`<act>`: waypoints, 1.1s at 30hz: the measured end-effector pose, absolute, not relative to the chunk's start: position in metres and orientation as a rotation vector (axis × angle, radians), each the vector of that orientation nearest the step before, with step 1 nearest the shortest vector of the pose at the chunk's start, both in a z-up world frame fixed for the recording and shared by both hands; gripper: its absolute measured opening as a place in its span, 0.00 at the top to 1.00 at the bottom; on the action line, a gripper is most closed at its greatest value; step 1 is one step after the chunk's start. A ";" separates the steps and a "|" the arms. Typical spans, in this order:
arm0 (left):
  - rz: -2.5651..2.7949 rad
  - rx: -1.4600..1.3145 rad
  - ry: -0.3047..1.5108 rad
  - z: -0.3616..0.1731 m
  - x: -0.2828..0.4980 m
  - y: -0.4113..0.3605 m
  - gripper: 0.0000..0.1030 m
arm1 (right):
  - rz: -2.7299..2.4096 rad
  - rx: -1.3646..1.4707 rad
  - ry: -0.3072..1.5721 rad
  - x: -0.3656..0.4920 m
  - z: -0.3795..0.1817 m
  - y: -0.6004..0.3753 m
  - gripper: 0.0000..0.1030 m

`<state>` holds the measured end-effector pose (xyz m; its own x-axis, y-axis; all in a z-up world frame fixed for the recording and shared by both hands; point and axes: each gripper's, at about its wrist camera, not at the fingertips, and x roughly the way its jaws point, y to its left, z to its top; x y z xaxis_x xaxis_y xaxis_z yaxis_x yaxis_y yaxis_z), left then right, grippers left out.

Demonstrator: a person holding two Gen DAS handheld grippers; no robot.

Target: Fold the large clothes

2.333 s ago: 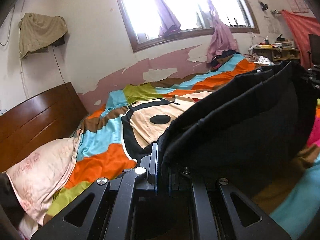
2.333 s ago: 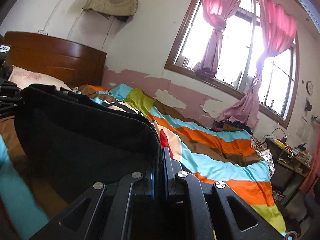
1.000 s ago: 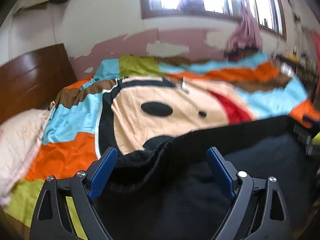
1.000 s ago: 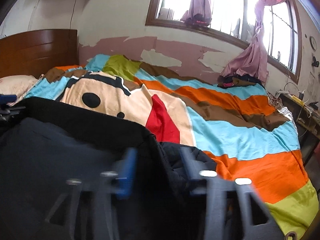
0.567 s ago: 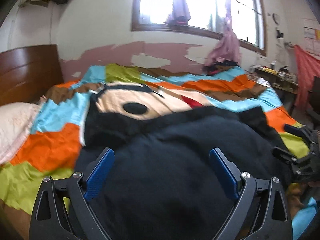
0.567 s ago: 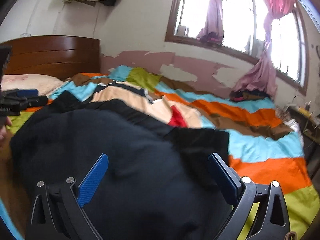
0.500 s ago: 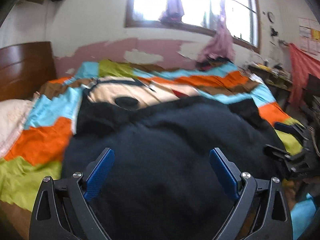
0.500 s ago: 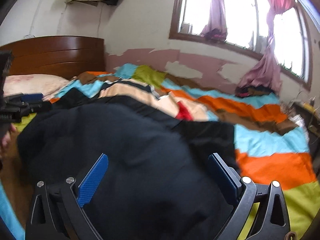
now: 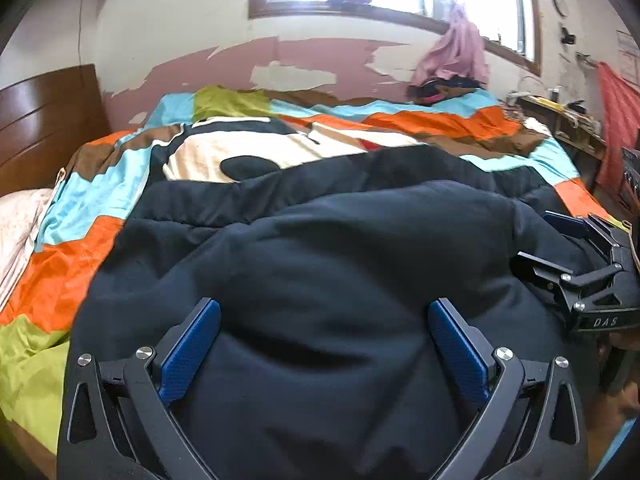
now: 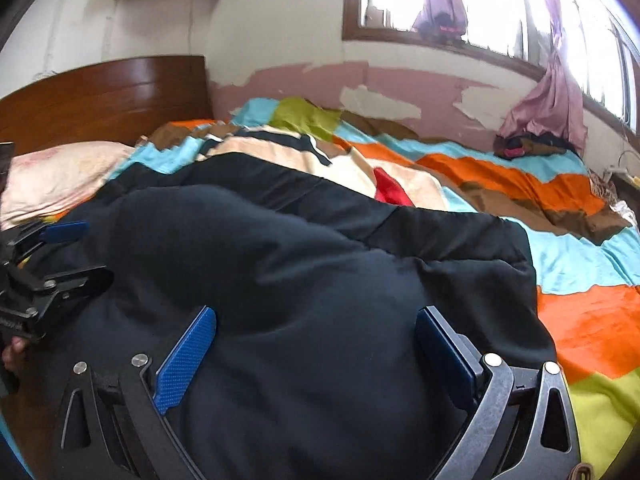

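Note:
A large black padded garment [image 9: 320, 264] lies spread on the bed, its near half doubled over the far half. It also fills the right wrist view [image 10: 304, 280]. My left gripper [image 9: 324, 344] is open and empty, its blue pads [image 9: 192, 344] just above the garment's near left part. My right gripper [image 10: 316, 348] is open and empty above the near right part. The right gripper shows in the left wrist view [image 9: 588, 264] at the garment's right edge. The left gripper shows in the right wrist view [image 10: 44, 256] at its left edge.
The bed has a striped cartoon-print cover [image 9: 256, 152] in orange, blue, green and brown. A wooden headboard [image 10: 104, 96] and pink pillow [image 10: 60, 180] are at the left. A clothes pile [image 9: 444, 88] lies by the far wall under the window. A cluttered desk [image 9: 560, 116] stands right.
Both grippers held the black garment up, then opened and let it drop. It now lies folded over on the bed, and both grippers have drawn back toward the near edge.

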<state>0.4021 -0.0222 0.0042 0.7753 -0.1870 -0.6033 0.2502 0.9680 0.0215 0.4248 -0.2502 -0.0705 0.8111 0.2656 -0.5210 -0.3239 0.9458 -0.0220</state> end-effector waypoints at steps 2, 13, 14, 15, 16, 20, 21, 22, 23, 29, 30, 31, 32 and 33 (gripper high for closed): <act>-0.233 0.083 0.636 0.004 0.412 -0.014 0.01 | 0.305 -0.139 0.543 0.439 -0.071 -0.244 0.02; -0.290 -0.183 0.784 -0.003 0.477 0.045 0.01 | 0.281 -0.115 0.607 0.498 -0.084 -0.247 0.00; -0.306 -0.203 0.791 -0.003 0.480 0.048 0.01 | 0.291 -0.105 0.622 0.502 -0.086 -0.249 0.00; -0.324 -0.224 0.795 -0.005 0.482 0.052 0.01 | 0.299 -0.102 0.626 0.504 -0.087 -0.249 0.00; -0.333 -0.235 0.791 -0.005 0.483 0.052 0.01 | 0.310 -0.099 0.631 0.507 -0.089 -0.250 0.00; -0.339 -0.237 0.746 -0.005 0.485 0.051 0.01 | 0.315 -0.070 0.629 0.514 -0.096 -0.251 0.00; -0.340 -0.236 0.736 -0.005 0.484 0.050 0.01 | 0.311 -0.070 0.619 0.514 -0.097 -0.251 0.00; -0.342 -0.238 0.728 -0.005 0.484 0.049 0.01 | 0.310 -0.067 0.607 0.514 -0.098 -0.251 0.00; -0.344 -0.241 0.720 -0.006 0.485 0.048 0.01 | 0.314 -0.058 0.599 0.514 -0.099 -0.252 0.00; -0.360 -0.271 0.695 -0.010 0.490 0.050 0.01 | 0.350 0.004 0.606 0.521 -0.103 -0.260 0.00; -0.364 -0.277 0.690 -0.010 0.490 0.051 0.01 | 0.353 0.009 0.606 0.522 -0.103 -0.261 0.00; -0.366 -0.282 0.684 -0.011 0.490 0.051 0.01 | 0.355 0.014 0.605 0.522 -0.103 -0.262 0.00; -0.368 -0.285 0.678 -0.011 0.490 0.051 0.01 | 0.357 0.018 0.604 0.522 -0.104 -0.262 0.00; -0.368 -0.286 0.673 -0.011 0.490 0.051 0.01 | 0.358 0.021 0.602 0.522 -0.104 -0.263 0.00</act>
